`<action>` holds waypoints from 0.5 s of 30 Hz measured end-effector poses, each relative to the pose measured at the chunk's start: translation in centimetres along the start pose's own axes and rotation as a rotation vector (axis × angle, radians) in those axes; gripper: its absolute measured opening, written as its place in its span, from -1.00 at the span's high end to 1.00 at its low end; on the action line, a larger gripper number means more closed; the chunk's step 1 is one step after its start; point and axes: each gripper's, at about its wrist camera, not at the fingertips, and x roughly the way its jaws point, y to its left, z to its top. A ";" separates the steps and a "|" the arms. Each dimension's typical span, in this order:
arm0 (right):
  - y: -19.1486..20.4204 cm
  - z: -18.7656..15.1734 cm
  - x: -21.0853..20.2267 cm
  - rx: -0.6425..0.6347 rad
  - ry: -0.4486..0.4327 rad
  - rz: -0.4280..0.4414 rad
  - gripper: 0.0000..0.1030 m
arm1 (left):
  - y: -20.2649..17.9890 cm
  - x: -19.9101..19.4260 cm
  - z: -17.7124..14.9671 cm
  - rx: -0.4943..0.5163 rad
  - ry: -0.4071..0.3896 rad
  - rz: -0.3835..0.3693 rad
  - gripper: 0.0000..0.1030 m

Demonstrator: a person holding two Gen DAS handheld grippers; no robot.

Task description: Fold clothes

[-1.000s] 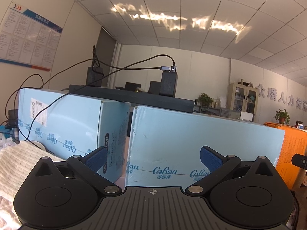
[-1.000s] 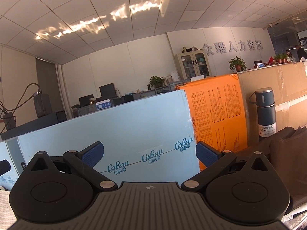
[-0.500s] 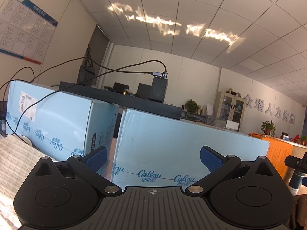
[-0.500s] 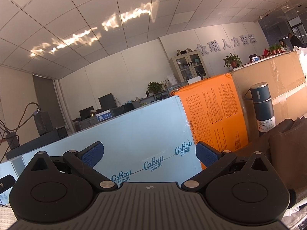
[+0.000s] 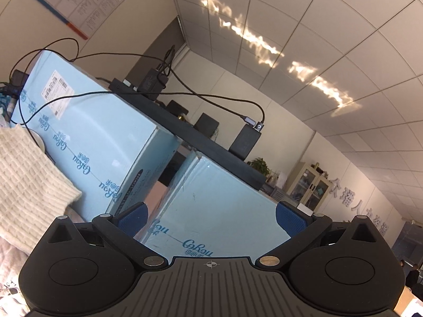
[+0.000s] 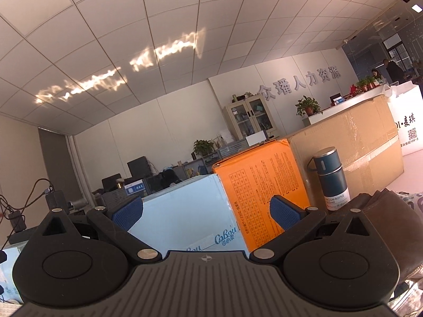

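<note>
A cream knitted garment [image 5: 23, 174] lies at the left edge of the left wrist view, beside and below my left gripper [image 5: 211, 218]. That gripper stands open, tilted, its blue pads wide apart with nothing between them. In the right wrist view a brown garment [image 6: 391, 227] is bunched at the lower right, just right of my right gripper [image 6: 206, 211]. The right gripper is open too, pointing up over the boxes, and holds nothing.
Light blue cartons [image 5: 100, 142] stand close ahead, with a dark bar [image 5: 190, 129], chargers and cables on top. An orange box [image 6: 261, 185], a brown cardboard box [image 6: 351, 148] and a dark blue vacuum bottle [image 6: 331, 177] stand to the right.
Both grippers have tipped upward and rolled, so more ceiling shows. The left view has rotated clockwise; the right one has swung right, toward the bottle. Both stayed open.
</note>
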 end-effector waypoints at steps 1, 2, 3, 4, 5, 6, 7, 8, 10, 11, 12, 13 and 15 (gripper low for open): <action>-0.8 0.3 -0.3 0.006 0.007 -0.015 -1.00 | 0.2 0.4 -0.1 -0.008 0.019 0.002 -1.00; -1.6 0.5 -0.6 0.017 0.011 -0.036 -1.00 | 0.2 0.8 -0.3 -0.003 0.049 -0.005 -1.00; -2.6 0.6 -0.9 0.030 0.012 -0.063 -1.00 | 0.0 1.2 -0.5 0.007 0.078 -0.013 -1.00; -3.5 0.7 -1.2 0.042 0.013 -0.094 -1.00 | -0.2 1.4 -0.8 0.016 0.105 -0.020 -1.00; -4.4 0.7 -1.5 0.051 0.013 -0.124 -1.00 | -0.5 1.4 -1.4 0.022 0.126 -0.026 -1.00; -5.3 0.7 -1.7 0.057 0.017 -0.156 -1.00 | -0.7 1.4 -2.0 0.028 0.148 -0.031 -1.00; -6.5 0.6 -1.9 0.064 0.021 -0.193 -1.00 | -0.9 1.4 -2.7 0.031 0.168 -0.038 -1.00; -7.6 0.6 -2.1 0.072 0.025 -0.221 -1.00 | -1.2 1.5 -3.6 0.020 0.187 -0.055 -1.00; -9.6 0.5 -2.4 0.091 0.032 -0.268 -1.00 | -1.6 1.8 -5.5 -0.003 0.224 -0.087 -1.00; -10.7 0.5 -2.5 0.105 0.035 -0.291 -1.00 | -1.8 1.9 -6.4 -0.015 0.242 -0.103 -1.00; -11.8 0.5 -2.6 0.118 0.036 -0.312 -1.00 | -2.0 2.0 -7.3 -0.026 0.261 -0.119 -1.00; -12.8 0.4 -2.7 0.130 0.035 -0.325 -1.00 | -2.2 2.1 -8.2 -0.038 0.279 -0.135 -1.00; -14.7 0.3 -2.9 0.154 0.034 -0.349 -1.00 | -2.6 2.3 -10.1 -0.061 0.316 -0.168 -1.00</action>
